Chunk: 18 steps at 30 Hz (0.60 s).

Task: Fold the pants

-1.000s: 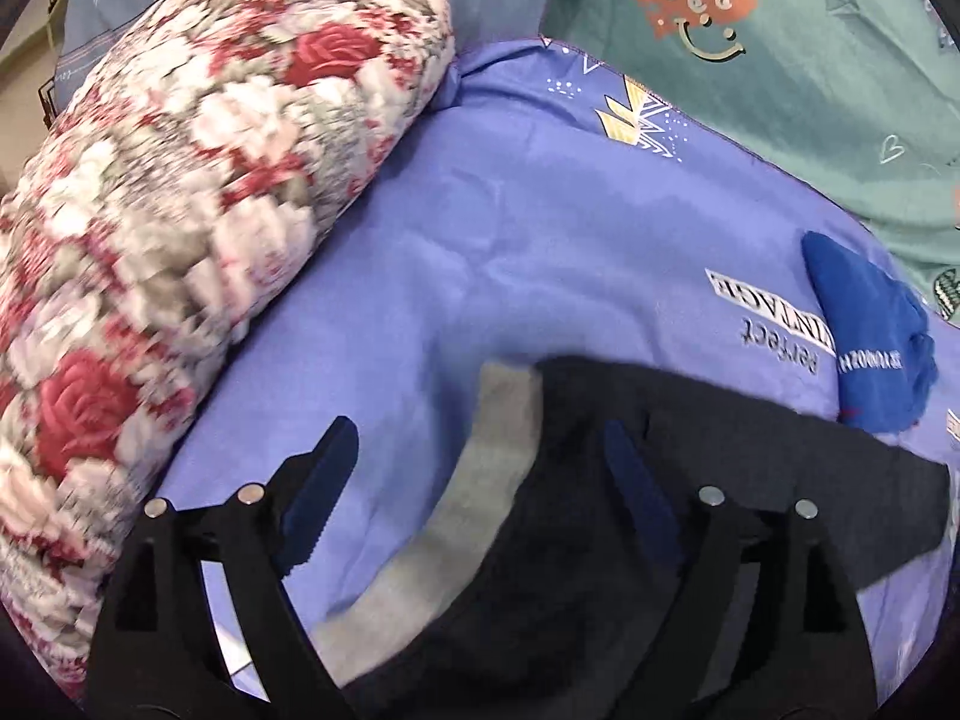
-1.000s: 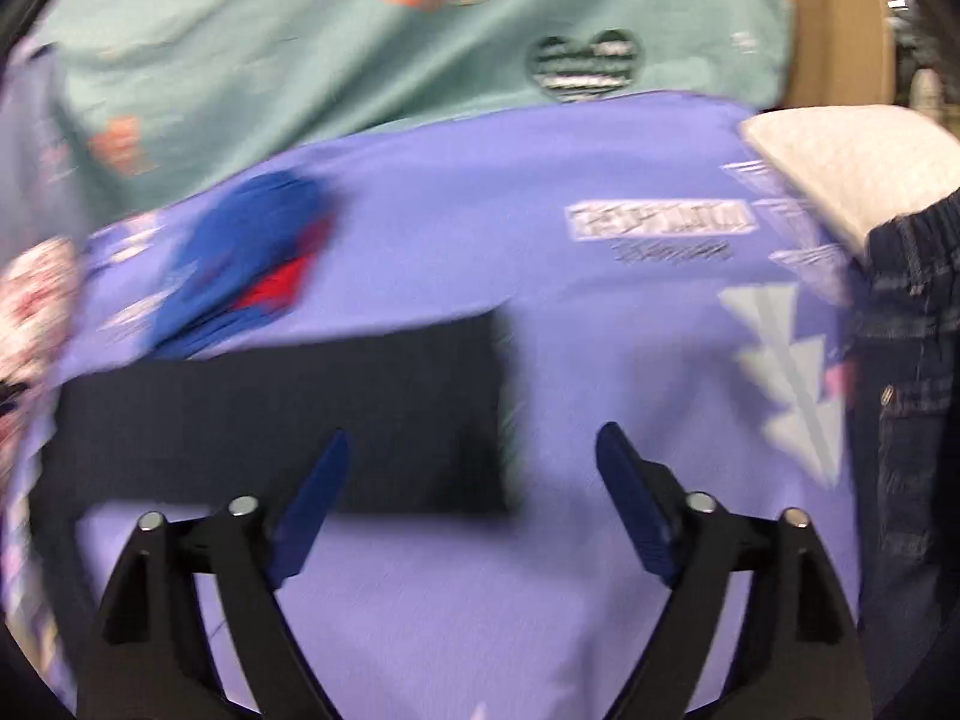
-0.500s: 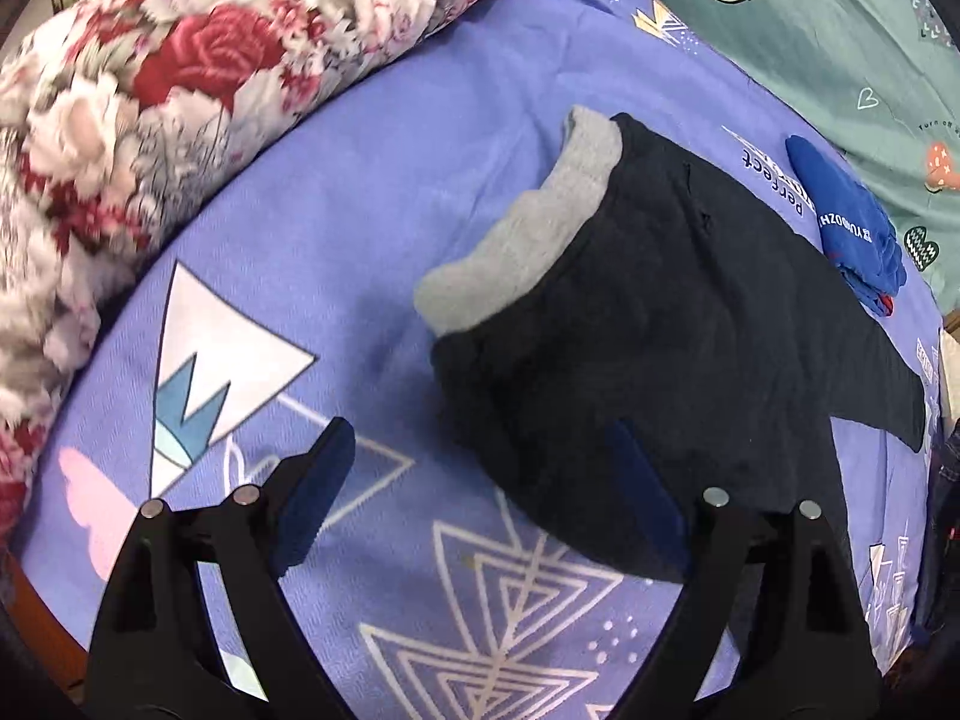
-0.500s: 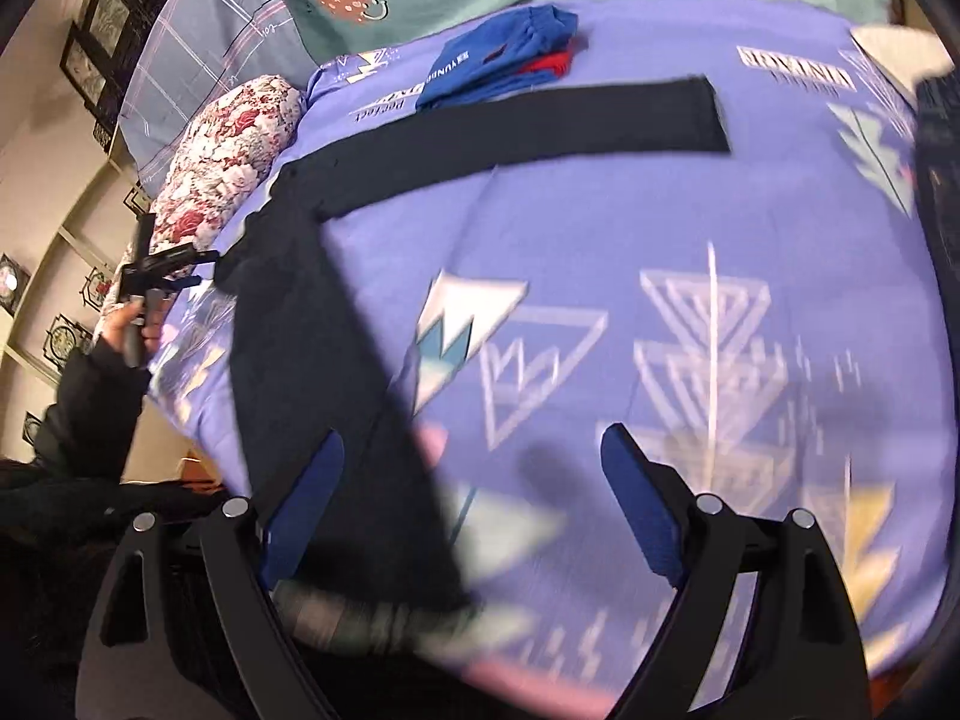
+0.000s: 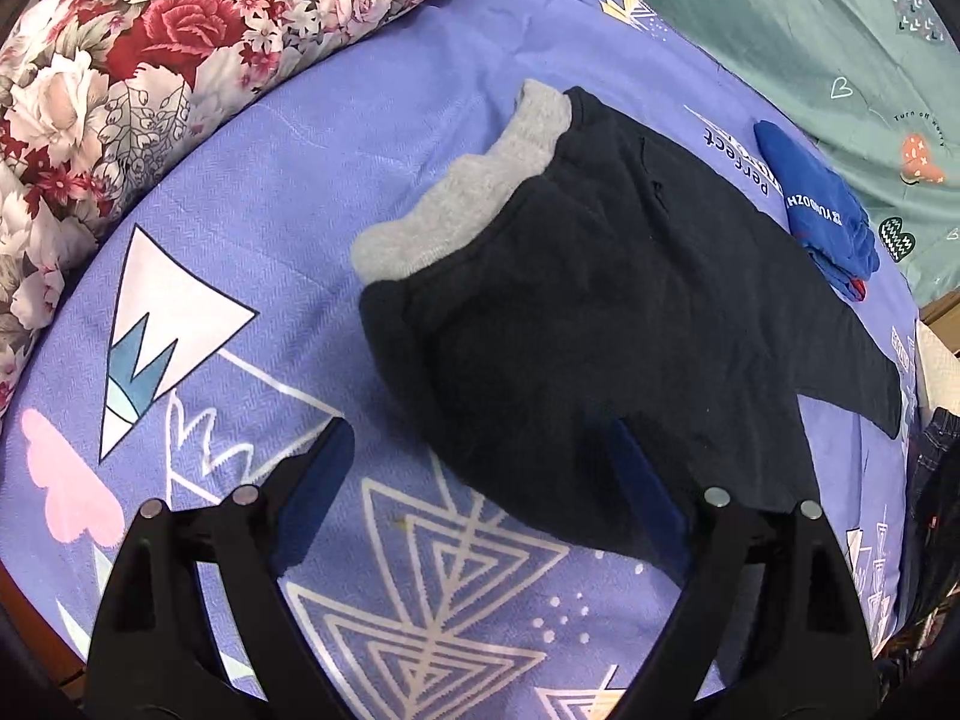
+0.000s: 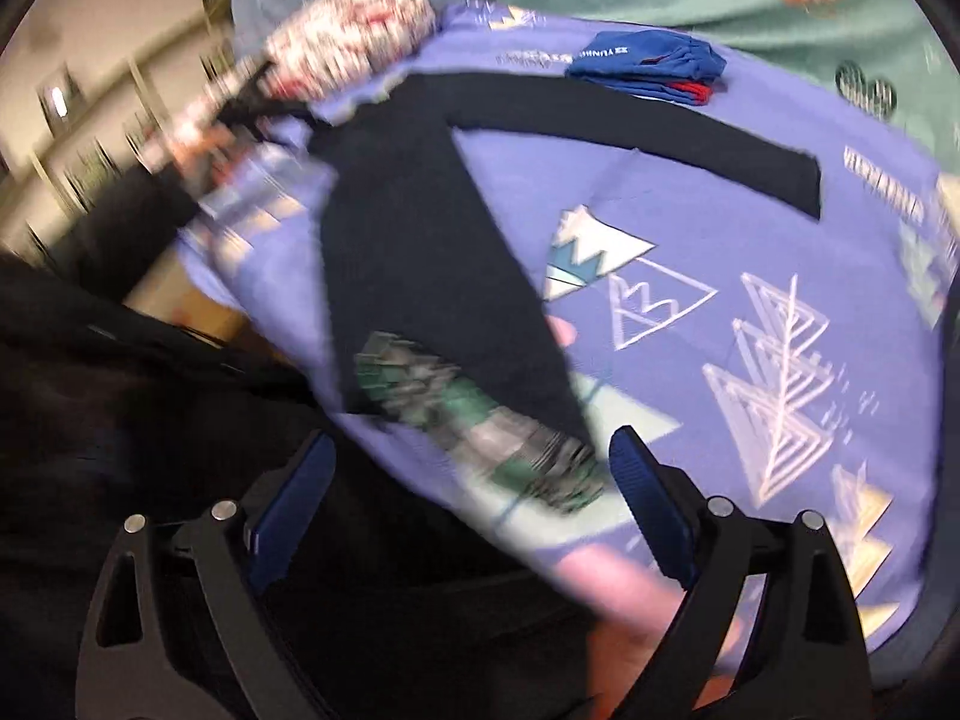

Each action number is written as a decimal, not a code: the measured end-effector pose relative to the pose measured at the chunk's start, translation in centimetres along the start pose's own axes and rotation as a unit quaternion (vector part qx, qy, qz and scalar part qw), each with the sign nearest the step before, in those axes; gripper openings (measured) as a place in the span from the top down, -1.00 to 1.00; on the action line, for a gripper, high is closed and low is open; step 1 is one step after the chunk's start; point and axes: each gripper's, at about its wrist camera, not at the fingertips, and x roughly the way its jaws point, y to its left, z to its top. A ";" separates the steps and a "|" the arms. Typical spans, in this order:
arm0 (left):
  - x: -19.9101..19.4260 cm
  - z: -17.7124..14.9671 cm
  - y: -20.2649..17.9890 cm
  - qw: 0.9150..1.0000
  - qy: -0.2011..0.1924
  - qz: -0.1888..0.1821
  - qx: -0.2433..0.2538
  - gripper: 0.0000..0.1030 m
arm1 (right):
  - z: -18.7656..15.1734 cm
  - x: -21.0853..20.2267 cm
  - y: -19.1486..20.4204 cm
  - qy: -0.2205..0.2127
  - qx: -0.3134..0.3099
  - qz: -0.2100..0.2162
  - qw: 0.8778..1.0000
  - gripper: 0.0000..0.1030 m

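Note:
Black pants [image 5: 600, 312] lie spread on the purple bedsheet [image 5: 300, 168], the grey inside of the waistband [image 5: 474, 192] turned up. My left gripper [image 5: 480, 456] hangs open over the near hip edge, its right finger above the black cloth, nothing pinched. In the blurred right wrist view the pants [image 6: 408, 228] form a V. One leg [image 6: 690, 144] runs far right; the other comes toward me and ends in a green-and-grey striped cuff [image 6: 480, 432]. My right gripper [image 6: 471, 450] is just before that cuff, jaws closing, pads clear of it.
A floral pillow [image 5: 150, 90] borders the sheet at upper left. A folded blue garment [image 5: 822, 204] lies beyond the pants, beside a teal blanket [image 5: 840, 30]. Dark jeans [image 5: 936, 480] sit at the right edge. A person's dark sleeve [image 6: 120, 228] and the bed's near edge fill the right view's left.
The left gripper drew back from the waistband, bringing the whole pants top into view, then held still. The right gripper swung from the far leg's end to the near leg's cuff and rolled.

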 end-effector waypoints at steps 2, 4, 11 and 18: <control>0.0 -0.2 0.2 1.000 0.003 0.002 -0.002 -0.72 | 0.9 0.7 -0.6 0.005 -0.008 -0.015 1.000 0.71; 0.0 -0.3 0.7 1.000 0.004 0.008 -0.006 -0.72 | 2.3 -2.3 -1.0 -0.065 -0.035 -0.037 0.997 0.72; 0.5 -0.6 2.4 0.999 0.016 -0.002 -0.038 -0.72 | 0.6 -8.9 -1.5 -0.161 -0.190 -0.126 0.960 0.51; 0.5 -0.4 2.1 0.999 0.019 0.004 -0.035 -0.72 | -6.8 -6.0 -11.6 -0.141 0.061 -0.123 0.980 -0.59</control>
